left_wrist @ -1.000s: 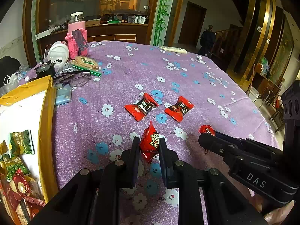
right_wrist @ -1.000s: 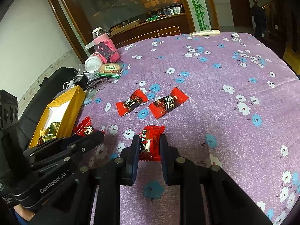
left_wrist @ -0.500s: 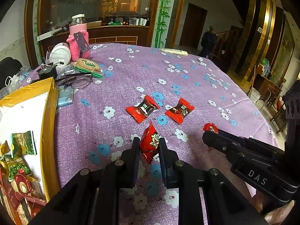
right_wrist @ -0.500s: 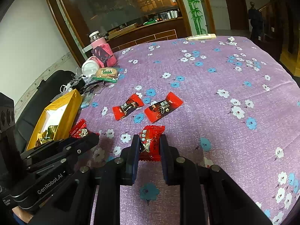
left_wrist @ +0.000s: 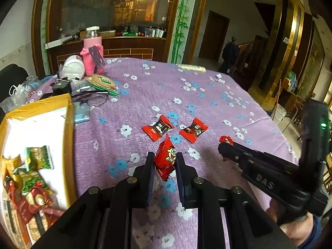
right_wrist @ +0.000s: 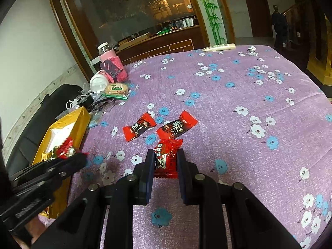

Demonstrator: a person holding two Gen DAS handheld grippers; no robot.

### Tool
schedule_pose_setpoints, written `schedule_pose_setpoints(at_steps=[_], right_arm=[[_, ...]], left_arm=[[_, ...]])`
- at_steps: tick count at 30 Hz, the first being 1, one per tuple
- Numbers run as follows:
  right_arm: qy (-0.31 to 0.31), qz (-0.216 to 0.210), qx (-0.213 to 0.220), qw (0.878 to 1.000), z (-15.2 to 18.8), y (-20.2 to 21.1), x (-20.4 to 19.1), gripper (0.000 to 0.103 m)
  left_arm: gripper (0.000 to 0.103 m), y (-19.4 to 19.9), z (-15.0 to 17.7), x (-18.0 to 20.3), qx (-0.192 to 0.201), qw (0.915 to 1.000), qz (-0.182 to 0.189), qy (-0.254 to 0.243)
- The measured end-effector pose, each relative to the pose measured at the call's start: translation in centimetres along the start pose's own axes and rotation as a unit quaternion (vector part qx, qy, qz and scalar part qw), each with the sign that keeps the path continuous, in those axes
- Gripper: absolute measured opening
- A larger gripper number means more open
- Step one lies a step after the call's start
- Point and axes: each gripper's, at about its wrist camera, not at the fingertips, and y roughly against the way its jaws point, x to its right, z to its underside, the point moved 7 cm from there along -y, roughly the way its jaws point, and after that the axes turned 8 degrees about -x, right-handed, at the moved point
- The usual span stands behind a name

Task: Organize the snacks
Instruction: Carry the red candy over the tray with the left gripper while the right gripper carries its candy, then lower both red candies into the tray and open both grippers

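Two red sweets lie flat on the purple flowered worktop (left_wrist: 207, 95), and two more are held off it. Taking the yellow box (left_wrist: 69, 124) as the landmark: the left gripper (left_wrist: 164, 161) is to the right of the box, its fingers clamped on a red sweet with a cartoon face (left_wrist: 166, 158), which stands upright between the pads, clear of the cloth. Farther from the box on the same side, the right gripper (right_wrist: 165, 159) has its fingers pressed together on another red sweet (right_wrist: 168, 155), gripped by its sides with the printed front facing up. In the left view that gripper (left_wrist: 225, 143) reaches in from the right edge, with only a scrap of red wrapper showing at its tip.

The two loose sweets sit just beyond both grippers, side by side and close but apart: the left sweet (left_wrist: 158, 127) nearer the box, the right sweet (left_wrist: 193, 129) farther from it.

Inside the box lie green packets (left_wrist: 39, 157) and red-and-gold wrapped snacks (left_wrist: 35, 201) on its white floor. Behind the box stand a pink bottle (left_wrist: 93, 51), a white lid (left_wrist: 73, 68) and a round biscuit pack (left_wrist: 103, 82). A person (left_wrist: 229, 51) stands in the far doorway.
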Motion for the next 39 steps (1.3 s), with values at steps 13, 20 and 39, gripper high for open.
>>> schedule_pose_setpoints(at_steps=[13, 20, 39], right_arm=[[0.03, -0.085, -0.043, 0.995, 1.7, 0.2, -7.2, 0.02], [0.067, -0.124, -0.061, 0.988, 2.5, 0.3, -13.0, 0.02], [0.206, -0.128, -0.11, 0.964, 7.3, -3.8, -26.2, 0.02]], left_arm=[[0.019, 4.2, 1.5, -8.9, 0.03, 0.9961, -0.041, 0.073], [0.019, 5.3, 2.4, -15.9, 0.042, 0.9867, -0.064, 0.144], [0.02, 5.3, 4.7, -23.3, 0.06, 0.9637, -0.12, 0.231]])
